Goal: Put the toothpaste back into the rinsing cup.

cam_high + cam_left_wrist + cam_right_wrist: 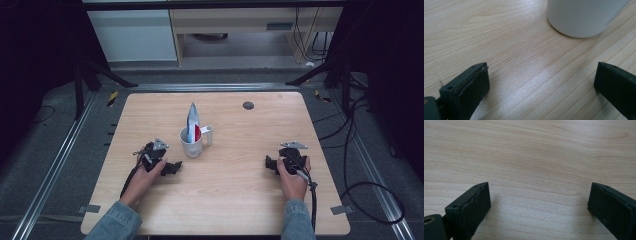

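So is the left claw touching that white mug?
Apart. The left gripper view shows bare table between the open left claw and the white mug.

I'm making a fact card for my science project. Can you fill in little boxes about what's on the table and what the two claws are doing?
table: light wooden table, small dark round spot near the far edge
mug: white mug near the middle, handle toward the person's right
in the mug: a tube in blue, white and red, standing up with its flat end on top
left claw: left claw open, holding nothing, low over the table, close to the mug
right claw: right claw open, holding nothing, bare wood in front of it
hands: one hand on each claw
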Action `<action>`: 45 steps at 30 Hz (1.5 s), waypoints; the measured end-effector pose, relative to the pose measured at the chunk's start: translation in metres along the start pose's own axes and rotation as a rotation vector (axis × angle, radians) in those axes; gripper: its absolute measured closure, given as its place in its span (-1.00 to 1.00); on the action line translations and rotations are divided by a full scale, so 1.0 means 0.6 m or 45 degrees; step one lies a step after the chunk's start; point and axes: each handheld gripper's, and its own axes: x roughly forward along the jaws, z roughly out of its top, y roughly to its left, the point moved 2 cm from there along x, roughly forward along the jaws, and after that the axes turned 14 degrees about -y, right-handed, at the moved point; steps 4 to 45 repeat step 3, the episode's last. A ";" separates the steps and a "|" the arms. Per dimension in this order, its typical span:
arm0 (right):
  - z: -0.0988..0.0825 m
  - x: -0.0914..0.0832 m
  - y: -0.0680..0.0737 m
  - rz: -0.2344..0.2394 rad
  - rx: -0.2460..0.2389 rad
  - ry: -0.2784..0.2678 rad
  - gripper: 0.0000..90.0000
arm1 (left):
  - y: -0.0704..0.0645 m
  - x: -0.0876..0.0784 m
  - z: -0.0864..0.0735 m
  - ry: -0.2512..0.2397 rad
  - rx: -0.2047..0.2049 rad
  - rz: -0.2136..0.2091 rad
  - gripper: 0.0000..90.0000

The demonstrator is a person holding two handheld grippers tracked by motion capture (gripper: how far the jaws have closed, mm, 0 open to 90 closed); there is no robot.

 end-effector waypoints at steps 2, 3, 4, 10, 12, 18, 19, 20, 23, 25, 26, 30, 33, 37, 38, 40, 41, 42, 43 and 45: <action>0.000 0.000 0.001 -0.018 0.005 0.002 -0.94 | 0.000 0.000 0.000 0.000 0.000 0.000 -1.00; 0.000 0.001 0.003 -0.043 0.023 0.007 -0.96 | 0.000 0.000 0.000 0.000 0.001 0.000 -1.00; 0.000 0.001 0.003 -0.043 0.023 0.007 -0.96 | 0.000 0.000 0.000 0.000 0.001 0.000 -1.00; 0.000 0.001 0.003 -0.043 0.023 0.007 -0.96 | 0.000 0.000 0.000 0.000 0.001 0.000 -1.00; 0.000 0.001 0.003 -0.043 0.023 0.007 -0.96 | 0.000 0.000 0.000 0.000 0.001 0.000 -1.00; 0.000 0.001 0.003 -0.043 0.023 0.007 -0.96 | 0.000 0.000 0.000 0.000 0.001 0.000 -1.00; 0.000 0.001 0.003 -0.043 0.023 0.007 -0.96 | 0.000 0.000 0.000 0.000 0.001 0.000 -1.00; 0.000 0.001 0.003 -0.043 0.023 0.007 -0.96 | 0.000 0.000 0.000 0.000 0.001 0.000 -1.00; 0.000 0.001 0.003 -0.043 0.023 0.007 -0.96 | 0.000 0.000 0.000 0.000 0.001 0.000 -1.00; 0.000 0.001 0.003 -0.043 0.023 0.007 -0.96 | 0.000 0.000 0.000 0.000 0.001 0.000 -1.00; 0.000 0.001 0.003 -0.043 0.023 0.007 -0.96 | 0.000 0.000 0.000 0.000 0.001 0.000 -1.00; 0.000 0.001 0.003 -0.043 0.023 0.007 -0.96 | 0.000 0.000 0.000 0.000 0.001 0.000 -1.00; 0.000 0.001 0.003 -0.043 0.023 0.007 -0.96 | 0.000 0.000 0.000 0.000 0.001 0.000 -1.00; 0.000 0.001 0.003 -0.043 0.023 0.007 -0.96 | 0.000 0.000 0.000 0.000 0.001 0.000 -1.00; 0.000 0.001 0.003 -0.043 0.023 0.007 -0.96 | 0.000 0.000 0.000 0.000 0.001 0.000 -1.00; 0.000 0.001 0.003 -0.043 0.023 0.007 -0.96 | 0.000 0.000 0.000 0.000 0.001 0.000 -1.00; 0.000 0.001 0.003 -0.043 0.023 0.007 -0.96 | 0.000 0.000 0.000 0.000 0.001 0.000 -1.00; 0.000 0.001 0.003 -0.043 0.023 0.007 -0.96 | 0.000 0.000 0.000 0.000 0.001 0.000 -1.00; 0.000 0.001 0.003 -0.043 0.023 0.007 -0.96 | 0.000 0.000 0.000 0.000 0.001 0.000 -1.00; 0.000 0.001 0.003 -0.043 0.023 0.007 -0.96 | 0.000 0.000 0.000 0.000 0.001 0.000 -1.00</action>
